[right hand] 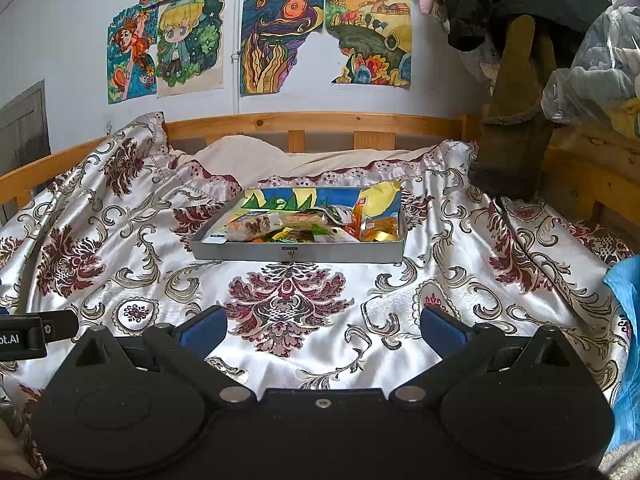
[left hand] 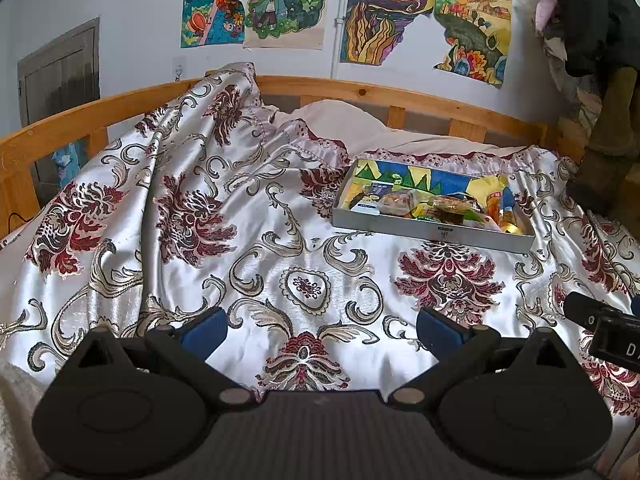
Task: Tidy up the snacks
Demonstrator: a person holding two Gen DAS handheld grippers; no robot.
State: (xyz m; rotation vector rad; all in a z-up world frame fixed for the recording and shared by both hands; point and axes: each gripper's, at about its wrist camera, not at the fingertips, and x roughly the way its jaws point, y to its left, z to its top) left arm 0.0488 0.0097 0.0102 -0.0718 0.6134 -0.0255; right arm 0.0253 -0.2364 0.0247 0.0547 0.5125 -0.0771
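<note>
Plainly, both grippers are hovering low over the bed's patterned satin bedspread [left hand: 280, 216], each with its jaws spread wide and nothing between them: the left gripper [left hand: 322, 326] is sitting at the bottom centre of its frame, and the right gripper [right hand: 324, 324] likewise in its own.

The snacks [right hand: 304, 226] are lying heaped in a shallow grey tray [right hand: 296, 252], which is resting on the bedspread right of centre in the left view and dead centre in the right view. They are looking like light, crinkly foil and plastic packets, likely slippery and easily crushed, so a soft pinch on a packet's sealed edge or narrow end should serve best. The stiff tray itself could be taken by its rim.

At its right edge, the left view is showing part of the other gripper's body, and a dark panel on the wall at far left. The right view is facing the tray squarely and showing a blue cloth [right hand: 628, 320] at the frame's right edge, plus bagged items at upper right.
</note>
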